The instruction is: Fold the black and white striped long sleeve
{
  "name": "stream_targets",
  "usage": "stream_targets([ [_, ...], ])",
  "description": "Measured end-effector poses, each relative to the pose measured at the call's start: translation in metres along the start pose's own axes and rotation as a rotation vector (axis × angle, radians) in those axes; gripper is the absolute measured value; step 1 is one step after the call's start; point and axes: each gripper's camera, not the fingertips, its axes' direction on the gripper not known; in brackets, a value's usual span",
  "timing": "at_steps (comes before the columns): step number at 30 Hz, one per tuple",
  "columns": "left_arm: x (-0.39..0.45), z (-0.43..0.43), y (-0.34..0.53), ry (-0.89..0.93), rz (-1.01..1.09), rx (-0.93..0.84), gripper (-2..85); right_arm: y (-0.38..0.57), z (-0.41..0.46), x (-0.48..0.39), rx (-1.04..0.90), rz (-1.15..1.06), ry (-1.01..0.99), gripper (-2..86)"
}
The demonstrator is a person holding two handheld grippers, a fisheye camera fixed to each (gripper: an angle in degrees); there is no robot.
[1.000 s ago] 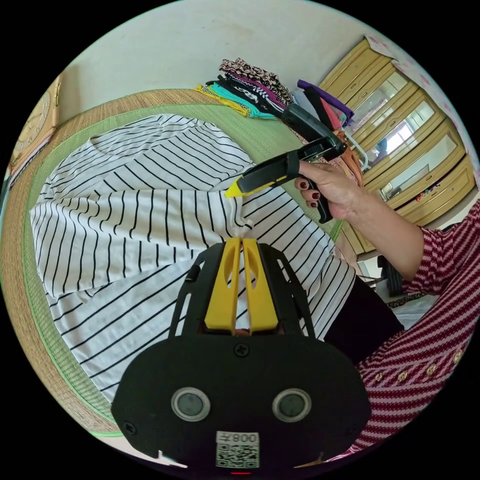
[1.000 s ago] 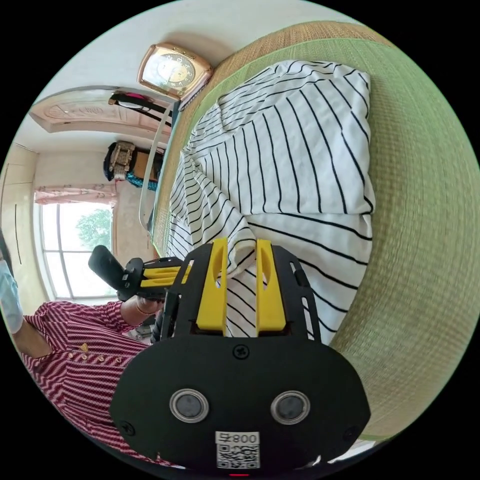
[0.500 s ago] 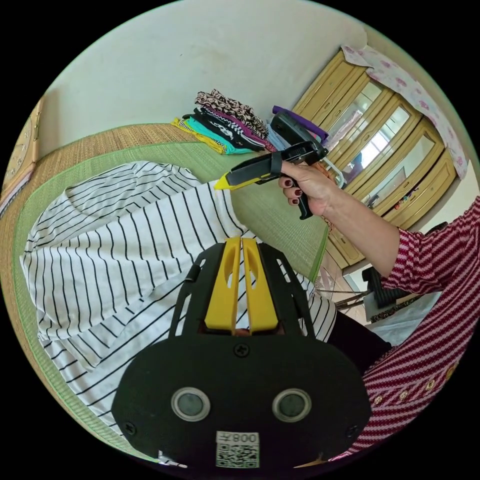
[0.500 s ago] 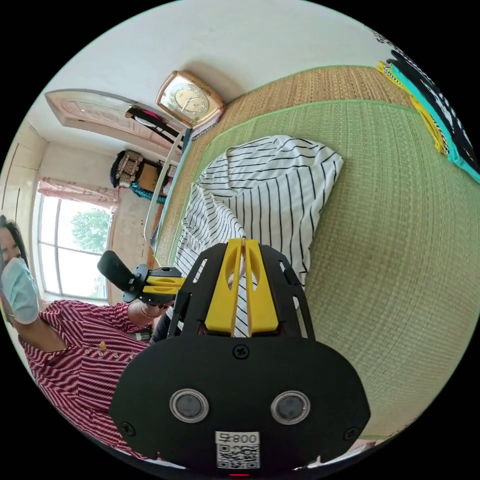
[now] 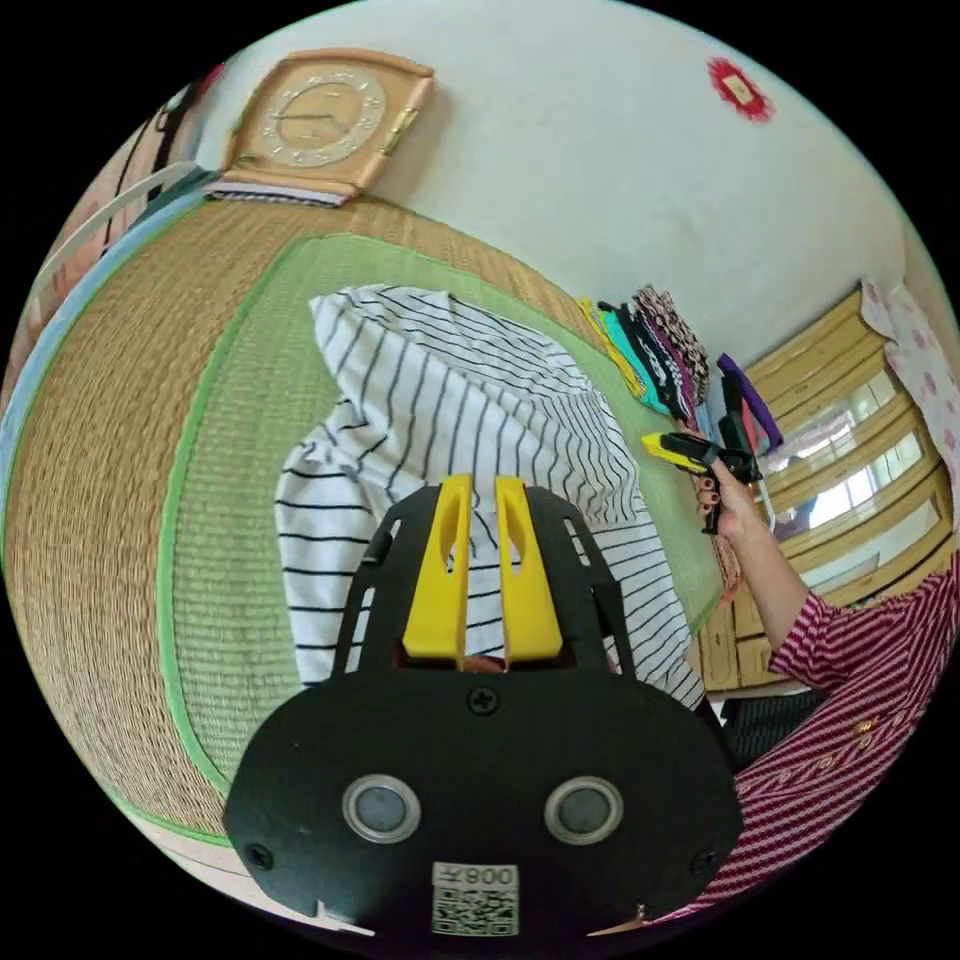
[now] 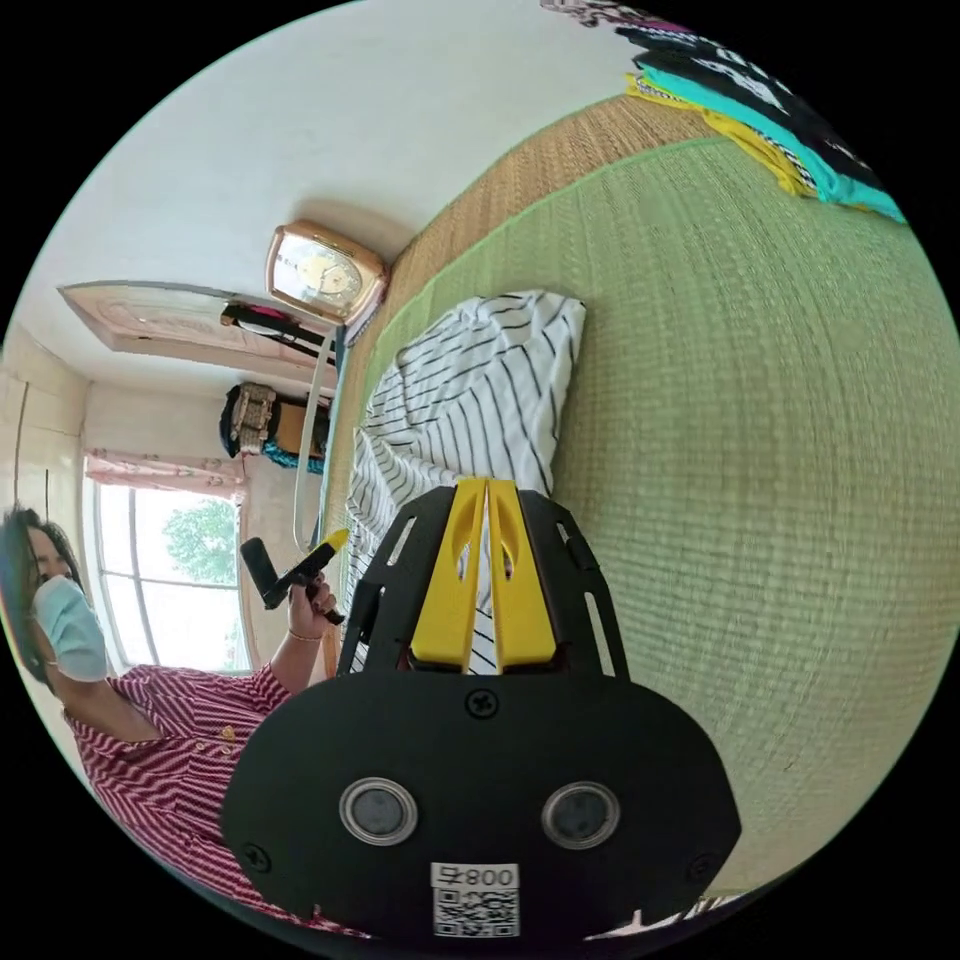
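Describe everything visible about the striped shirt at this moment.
The striped shirt is white with thin black stripes and looks like soft, thin knit. It is lifted and bunched, draped in folds, its far end resting on the green woven mat. The right gripper has its jaws closed on a pinch of the fabric. The left gripper shows a narrow gap between its jaws with cloth behind it; whether it grips is unclear. The sleeves cannot be made out separately.
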Motion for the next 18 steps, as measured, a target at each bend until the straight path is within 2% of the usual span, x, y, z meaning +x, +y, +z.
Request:
stream_targets([
  [3, -0.056, -0.017, 0.006, 0.051, -0.196, 0.075, 5.4, -0.020, 0.048, -0.042, -0.051, -0.130, -0.028, 1.9],
  [5, -0.092, -0.016, 0.012, 0.170, -0.316, 0.104, 5.7, -0.037, 0.089, -0.072, -0.104, -0.218, -0.045, 3.0],
  [8, -0.124, -0.009, 0.015, 0.304, -0.389, 0.122, 5.0, -0.066, 0.163, -0.121, -0.204, -0.344, -0.046, 5.8],
  [13, -0.147, -0.010, 0.013, 0.370, -0.391, 0.130, 2.0, -0.106, 0.285, -0.181, -0.375, -0.487, 0.024, 8.3],
  [18, -0.165, -0.019, 0.010, 0.415, -0.379, 0.144, 0.9, -0.122, 0.350, -0.201, -0.424, -0.541, 0.097, 8.2],
])
